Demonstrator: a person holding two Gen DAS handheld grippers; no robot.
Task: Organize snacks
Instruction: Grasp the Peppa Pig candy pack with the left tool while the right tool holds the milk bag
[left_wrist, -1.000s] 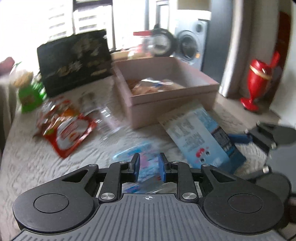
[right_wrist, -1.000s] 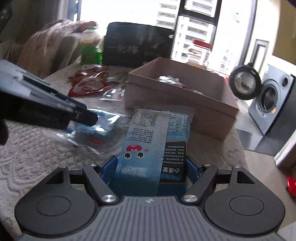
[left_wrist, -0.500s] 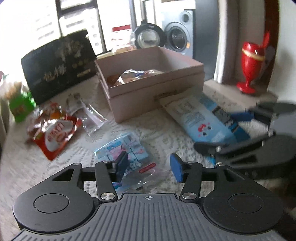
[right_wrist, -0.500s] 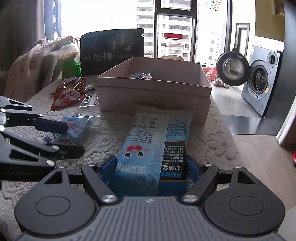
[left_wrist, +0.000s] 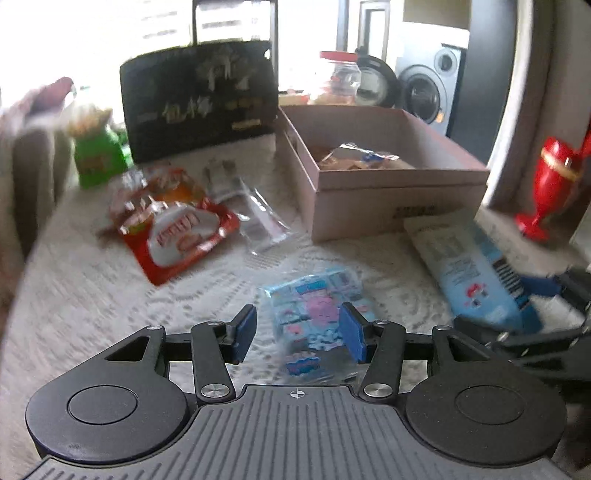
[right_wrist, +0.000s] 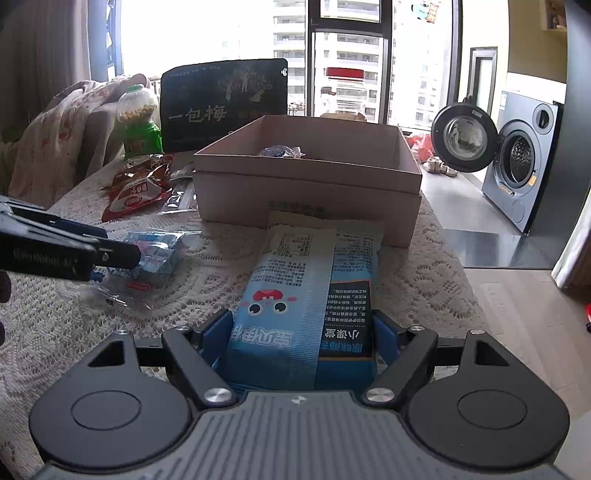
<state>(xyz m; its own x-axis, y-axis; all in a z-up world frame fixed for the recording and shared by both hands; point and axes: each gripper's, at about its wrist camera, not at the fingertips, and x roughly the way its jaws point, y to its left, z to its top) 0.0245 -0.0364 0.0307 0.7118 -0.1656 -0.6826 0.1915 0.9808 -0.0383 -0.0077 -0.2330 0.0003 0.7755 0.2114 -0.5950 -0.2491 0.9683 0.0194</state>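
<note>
A tan cardboard box (left_wrist: 399, 201) holding a few snack packs sits on the lace tablecloth; it also shows in the right wrist view (right_wrist: 306, 192). My left gripper (left_wrist: 299, 332) is open and empty, just above a small clear pack of pink-and-blue sweets (left_wrist: 314, 306), which also shows in the right wrist view (right_wrist: 155, 254). My right gripper (right_wrist: 301, 336) is shut on a long light-blue snack bag (right_wrist: 306, 291) whose far end rests against the box; the bag also shows in the left wrist view (left_wrist: 469, 269).
A red snack bag (left_wrist: 181, 232) and a clear wrapper (left_wrist: 258, 218) lie left of the box. A green candy dispenser (right_wrist: 138, 122) and a black pouch (right_wrist: 225, 99) stand behind. The table edge drops to the floor on the right (right_wrist: 476, 295).
My left gripper opened, letting go of the sweets pack, which now lies on the cloth, and swung to face left. My right gripper kept its hold on the blue bag.
</note>
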